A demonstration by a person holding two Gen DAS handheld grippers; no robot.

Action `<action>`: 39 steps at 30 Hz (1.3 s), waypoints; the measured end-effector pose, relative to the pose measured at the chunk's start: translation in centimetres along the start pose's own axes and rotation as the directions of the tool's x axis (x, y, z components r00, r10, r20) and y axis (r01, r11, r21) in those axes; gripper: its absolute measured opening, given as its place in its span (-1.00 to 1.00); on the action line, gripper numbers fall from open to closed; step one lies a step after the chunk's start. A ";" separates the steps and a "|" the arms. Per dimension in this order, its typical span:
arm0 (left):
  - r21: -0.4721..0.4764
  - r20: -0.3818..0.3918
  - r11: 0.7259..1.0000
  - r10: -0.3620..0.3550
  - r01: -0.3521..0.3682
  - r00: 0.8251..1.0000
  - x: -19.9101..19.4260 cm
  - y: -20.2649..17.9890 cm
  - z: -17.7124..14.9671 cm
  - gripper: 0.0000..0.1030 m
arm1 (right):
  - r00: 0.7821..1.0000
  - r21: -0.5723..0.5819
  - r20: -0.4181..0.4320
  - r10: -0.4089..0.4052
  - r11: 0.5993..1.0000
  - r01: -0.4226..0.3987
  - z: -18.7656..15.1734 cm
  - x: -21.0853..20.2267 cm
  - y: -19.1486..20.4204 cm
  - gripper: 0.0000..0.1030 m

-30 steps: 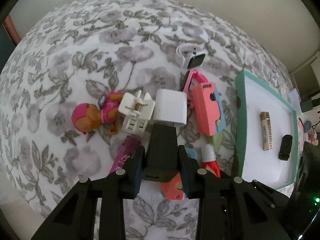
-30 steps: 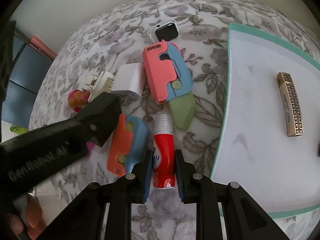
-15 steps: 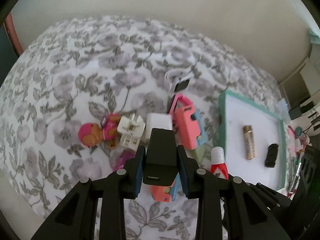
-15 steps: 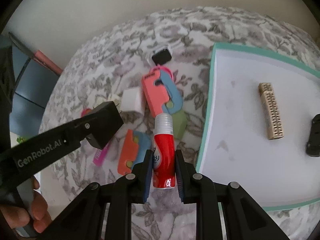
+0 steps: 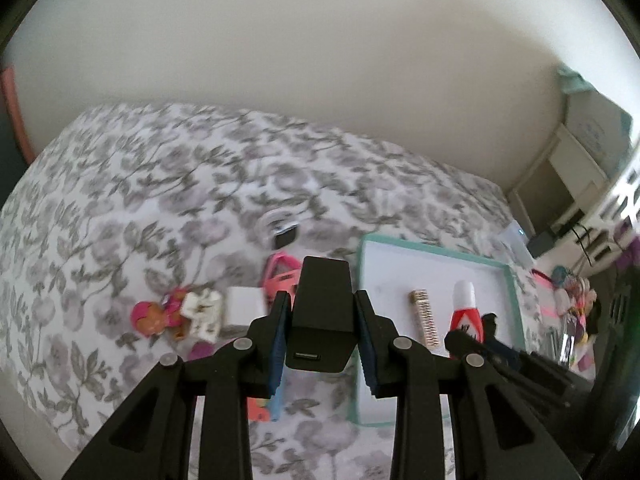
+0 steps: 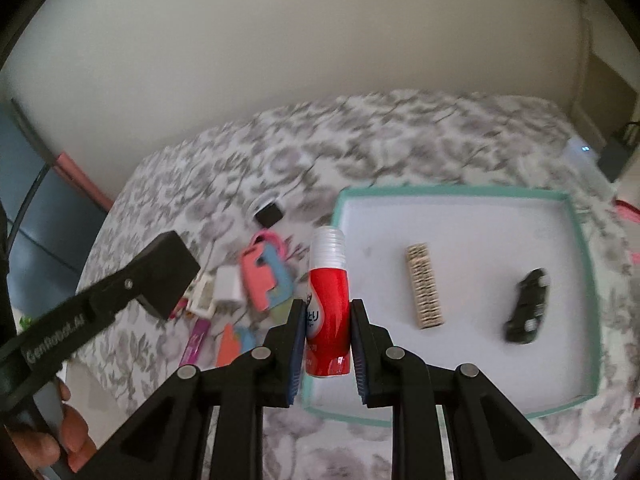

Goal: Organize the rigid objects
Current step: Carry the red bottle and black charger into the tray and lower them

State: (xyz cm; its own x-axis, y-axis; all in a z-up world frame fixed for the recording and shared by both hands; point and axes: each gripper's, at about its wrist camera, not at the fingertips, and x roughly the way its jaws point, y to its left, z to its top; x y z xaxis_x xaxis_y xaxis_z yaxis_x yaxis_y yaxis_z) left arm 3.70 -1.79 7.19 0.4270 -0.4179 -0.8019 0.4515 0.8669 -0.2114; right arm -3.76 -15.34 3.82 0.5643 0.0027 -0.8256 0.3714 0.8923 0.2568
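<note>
A bed with a flowery cover (image 5: 160,184) is seen under a plain pale wall.

Nearest in the left view, a black charger (image 5: 320,320) is held up off the bed. It is squeezed between the jaws of the left gripper (image 5: 320,334), one blue pad on each side. Nearest in the right view, a red glue stick (image 6: 327,300) with a clear cap is gripped the same way by the right gripper (image 6: 325,340). Both things are lifted in the air and are not yet put down. A hand (image 6: 68,436) is seen at the bottom left of the right view, around the left gripper's handle.

A little farther on, a tray (image 6: 580,240) with a green rim is laid on the bed. Two things are already placed inside it: a gold block (image 6: 425,285) and a small black thing (image 6: 527,306). They are kept well apart.

To the left of the tray, a heap is left on the cover. A pink and blue toy (image 6: 266,276), a white plug (image 6: 227,285), a doll (image 5: 154,314) and a purple stick (image 6: 196,338) are found there. Farthest off, a watch (image 6: 267,214) is left alone.

So the job is judged as partly done. Two things are in the tray, two are being carried, and about six are left on the bed.
</note>
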 end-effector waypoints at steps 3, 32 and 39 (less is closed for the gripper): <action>0.035 -0.013 0.999 -0.040 0.041 0.999 0.6 -2.2 -0.2 -0.36 | 0.999 0.027 0.023 -0.023 0.999 0.022 0.5 -1.0 -1.8 -0.56; 0.137 -0.260 0.990 0.062 -0.027 0.964 10.9 -8.8 -4.9 -0.36 | 0.978 0.144 -0.158 -0.138 0.976 0.161 -1.5 2.8 -10.9 -0.55; 0.127 -0.289 0.991 0.068 -0.032 0.955 11.7 -8.5 -5.2 -0.36 | 0.968 0.143 -0.219 -0.119 0.978 0.153 -2.4 4.8 -10.9 -0.55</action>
State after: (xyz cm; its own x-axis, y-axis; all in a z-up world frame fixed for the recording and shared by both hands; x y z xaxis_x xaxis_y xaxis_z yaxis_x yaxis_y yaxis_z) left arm 0.82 -12.60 -3.25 0.2119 -0.2619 -0.9416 0.5336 0.8382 -0.1130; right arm -6.89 -23.99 -4.10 0.3405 -0.0046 -0.9402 0.5551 0.8081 0.1971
